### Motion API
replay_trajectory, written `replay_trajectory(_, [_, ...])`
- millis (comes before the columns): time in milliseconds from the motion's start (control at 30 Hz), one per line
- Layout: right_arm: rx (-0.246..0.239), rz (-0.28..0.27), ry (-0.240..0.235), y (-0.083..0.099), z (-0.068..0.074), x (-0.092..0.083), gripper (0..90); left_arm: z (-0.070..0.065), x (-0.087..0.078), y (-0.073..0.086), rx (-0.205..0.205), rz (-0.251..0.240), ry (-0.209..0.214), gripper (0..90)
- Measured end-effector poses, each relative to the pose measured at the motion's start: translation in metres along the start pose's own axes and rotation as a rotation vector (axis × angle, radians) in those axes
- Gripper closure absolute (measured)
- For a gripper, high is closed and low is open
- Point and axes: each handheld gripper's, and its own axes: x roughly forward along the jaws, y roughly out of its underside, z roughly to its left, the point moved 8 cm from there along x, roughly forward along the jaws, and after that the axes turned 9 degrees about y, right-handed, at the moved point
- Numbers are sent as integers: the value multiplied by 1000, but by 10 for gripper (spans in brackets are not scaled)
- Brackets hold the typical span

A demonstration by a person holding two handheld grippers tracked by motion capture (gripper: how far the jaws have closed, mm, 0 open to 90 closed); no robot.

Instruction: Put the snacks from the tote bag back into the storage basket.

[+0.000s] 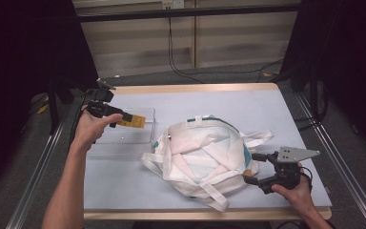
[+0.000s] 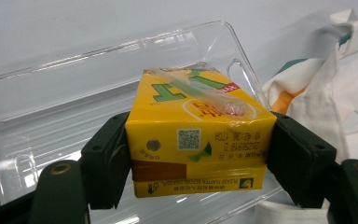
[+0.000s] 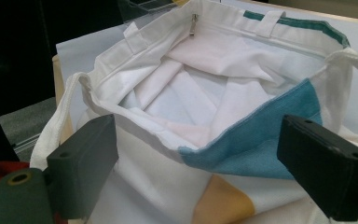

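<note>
Right down at the near edge of the tabletop [image 1: 124, 191], the right hand [image 1: 295, 193] grips its tool from below, wrist coming in low from the corner, and the right gripper [image 1: 253, 168] points level toward the white canvas tote bag [image 1: 205, 152]. Its jaws stand wide apart with nothing pinched; in the right gripper view the bag's blue-trimmed rim [image 3: 261, 135] lies just ahead between them, the mouth of the bag gaping open toward us.

Over on the far left, the left forearm stretches long up the table's side, the left hand [image 1: 88, 129] wrapped over its tool. And the left gripper [image 1: 124, 117] has a catch: a yellow drink carton [image 2: 198, 135] clamped side to side, both pads pressed flat on its flanks, jaws partly open around its width. A wrapped straw [image 2: 205, 93] is stuck slantwise on the carton's upper face. It hangs above the clear plastic tray [image 1: 124, 138], which sits on the tabletop just left of the bag.
</note>
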Motion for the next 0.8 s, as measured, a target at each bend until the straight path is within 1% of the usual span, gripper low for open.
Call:
replay_trajectory(67, [0, 0, 0, 0, 0, 0, 119, 1, 2, -1, -10, -1, -1, 279])
replay_trajectory(100, [0, 0, 0, 0, 1, 0, 119, 2, 3, -1, -12, 2, -14, 278])
replay_trajectory(133, [0, 0, -1, 0, 1, 0, 119, 2, 4, -2, -24, -7, -18, 278])
replay_trajectory(233, [-3, 5, -1, 0, 1, 1, 119, 5, 8, -1, -37, 16, -30, 278])
replay_trajectory(267, [-4, 4, -4, 0, 2, 1, 119, 5, 9, -2, -47, 15, -34, 278])
replay_trajectory(300, [-7, 4, -3, 0, 1, 1, 119, 6, 10, -1, -43, 26, -30, 278])
replay_trajectory(333, [-5, 4, -4, 0, 1, 2, 119, 5, 12, -2, -53, 23, -27, 278])
replay_trajectory(367, [-5, 4, -4, 0, 1, 2, 119, 7, 13, -2, -50, 31, -36, 278])
replay_trajectory(400, [-5, 5, -3, 0, 1, 2, 119, 6, 15, -3, -60, 23, -41, 278])
replay_trajectory(467, [-4, 5, -2, 0, 1, 2, 119, 8, 16, -3, -66, 32, -39, 278])
replay_trajectory(567, [-8, 6, -6, 0, 1, 2, 119, 9, 19, -5, -88, 35, -38, 278])
replay_trajectory(600, [-6, 9, -5, 1, 1, 2, 119, 9, 20, -6, -86, 39, -41, 278])
replay_trajectory(633, [-5, 10, -7, 1, 1, 2, 119, 8, 20, -7, -92, 46, -41, 278])
replay_trajectory(667, [-5, 11, -7, 1, 1, 3, 119, 7, 21, -8, -84, 55, -37, 279])
replay_trajectory(700, [-4, 11, -8, 1, 1, 3, 119, 5, 22, -10, -90, 59, -39, 278])
replay_trajectory(733, [-4, 10, -7, 1, 1, 3, 119, 3, 22, -11, -85, 67, -35, 278])
replay_trajectory(767, [-2, 10, -7, 1, 1, 3, 119, 1, 23, -13, -91, 71, -35, 278])
replay_trajectory(800, [-3, 10, -7, 1, 1, 3, 119, 0, 24, -16, -86, 71, -38, 278])
